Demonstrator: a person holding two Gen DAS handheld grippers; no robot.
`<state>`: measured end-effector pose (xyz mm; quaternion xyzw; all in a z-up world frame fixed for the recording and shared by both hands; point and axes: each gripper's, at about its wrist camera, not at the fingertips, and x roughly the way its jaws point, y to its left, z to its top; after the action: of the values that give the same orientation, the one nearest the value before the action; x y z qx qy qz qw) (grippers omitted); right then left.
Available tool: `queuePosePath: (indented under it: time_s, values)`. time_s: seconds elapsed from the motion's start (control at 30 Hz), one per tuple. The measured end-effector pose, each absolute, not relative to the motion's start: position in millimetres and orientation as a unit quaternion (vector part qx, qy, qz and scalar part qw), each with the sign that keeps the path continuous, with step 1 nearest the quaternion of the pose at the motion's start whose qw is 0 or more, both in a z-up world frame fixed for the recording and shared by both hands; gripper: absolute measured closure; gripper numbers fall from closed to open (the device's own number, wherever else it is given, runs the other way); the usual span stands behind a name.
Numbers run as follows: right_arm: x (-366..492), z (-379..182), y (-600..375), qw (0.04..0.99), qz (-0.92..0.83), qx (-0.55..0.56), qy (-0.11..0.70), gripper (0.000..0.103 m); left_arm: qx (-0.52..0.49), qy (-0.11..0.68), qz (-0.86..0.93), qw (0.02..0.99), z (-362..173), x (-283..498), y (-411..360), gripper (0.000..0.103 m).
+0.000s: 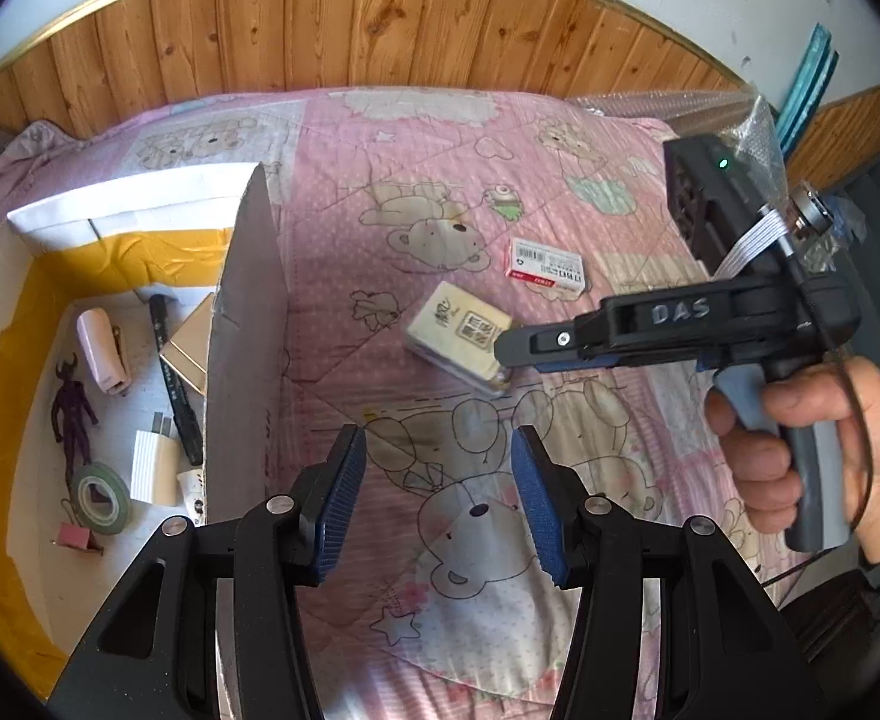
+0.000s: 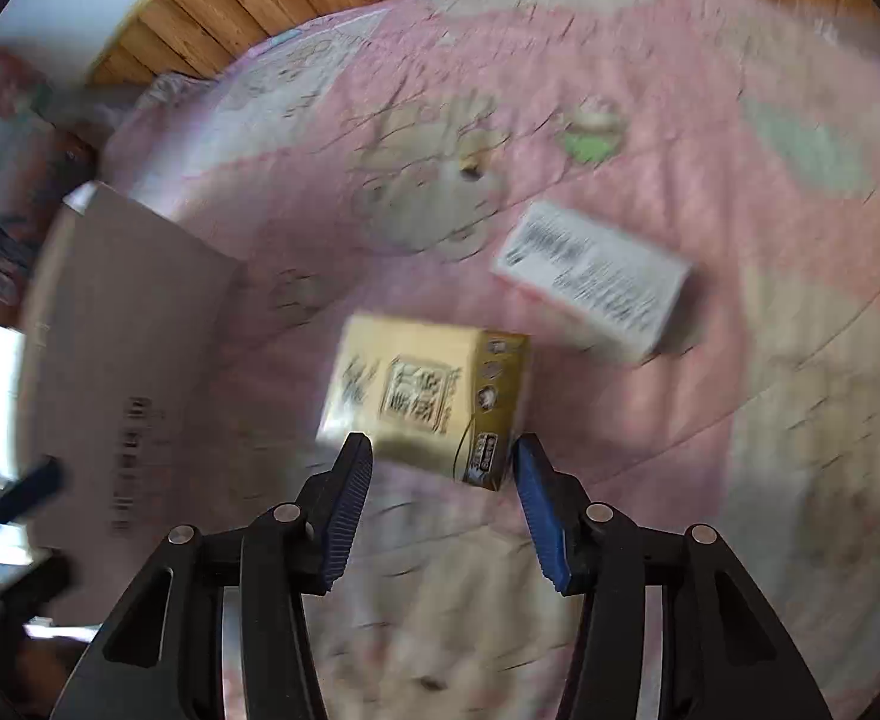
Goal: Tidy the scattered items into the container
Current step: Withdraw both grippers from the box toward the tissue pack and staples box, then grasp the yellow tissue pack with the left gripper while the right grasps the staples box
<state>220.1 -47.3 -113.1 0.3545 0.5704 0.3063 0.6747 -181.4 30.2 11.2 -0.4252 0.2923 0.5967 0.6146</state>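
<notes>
A yellow tissue pack [image 1: 458, 336] lies on the pink bedspread, with a white and red box [image 1: 547, 264] just beyond it. In the blurred right wrist view my right gripper [image 2: 443, 450] is open, its fingertips just short of the tissue pack [image 2: 422, 390], and the white box [image 2: 596, 276] lies beyond to the right. In the left wrist view the right gripper [image 1: 503, 351] comes in from the right, over the pack's near right end. My left gripper [image 1: 438, 444] is open and empty above the bedspread. The cardboard box [image 1: 248, 324] stands open at the left.
Inside the cardboard box lie a dark figurine [image 1: 71, 408], a roll of green tape [image 1: 102, 498], a black marker [image 1: 176, 384], a white charger [image 1: 153, 465], a pink item [image 1: 101, 351] and a tan box [image 1: 191, 354]. A wooden wall [image 1: 380, 18] backs the bed.
</notes>
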Motion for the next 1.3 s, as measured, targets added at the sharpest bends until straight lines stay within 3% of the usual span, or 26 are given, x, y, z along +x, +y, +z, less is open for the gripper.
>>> queuePosePath:
  time_s: [0.27,0.3,0.37,0.4,0.63,0.7,0.77,0.83,1.03,1.3]
  values:
    - [234,-90,-74,0.803,0.179,0.175,0.542,0.049,-0.451,0.277,0.586,0.614,-8,-183,53,0.05]
    - [237,-84,-72,0.819,0.167,0.14,0.531,0.047,-0.466,0.268,0.584,0.609,-14,-184,58,0.05]
    - [240,-80,-66,0.844,0.147,0.062,0.513,0.032,-0.494,0.247,0.587,0.592,-25,-185,68,0.049]
    - [243,-80,-61,0.85,0.142,0.033,0.506,0.03,-0.507,0.237,0.586,0.586,-29,-185,74,0.047]
    - [263,-114,-44,0.847,0.145,-0.073,0.507,0.03,-0.512,0.232,0.604,0.565,-44,-160,112,0.042]
    - [268,-125,-48,0.842,0.156,-0.056,0.513,0.032,-0.503,0.252,0.614,0.554,-52,-153,120,0.042]
    - [272,-130,-54,0.832,0.186,-0.004,0.522,0.052,-0.489,0.28,0.625,0.541,-60,-147,122,0.042]
    - [277,-131,-61,0.82,0.197,0.031,0.536,0.06,-0.481,0.286,0.629,0.54,-64,-148,117,0.041]
    - [275,-125,-50,0.791,0.246,0.036,0.559,0.061,-0.546,0.237,0.61,0.523,-77,-174,108,0.04]
    - [265,-118,-42,0.768,0.3,-0.022,0.566,0.062,-0.557,0.218,0.608,0.522,-72,-179,99,0.04]
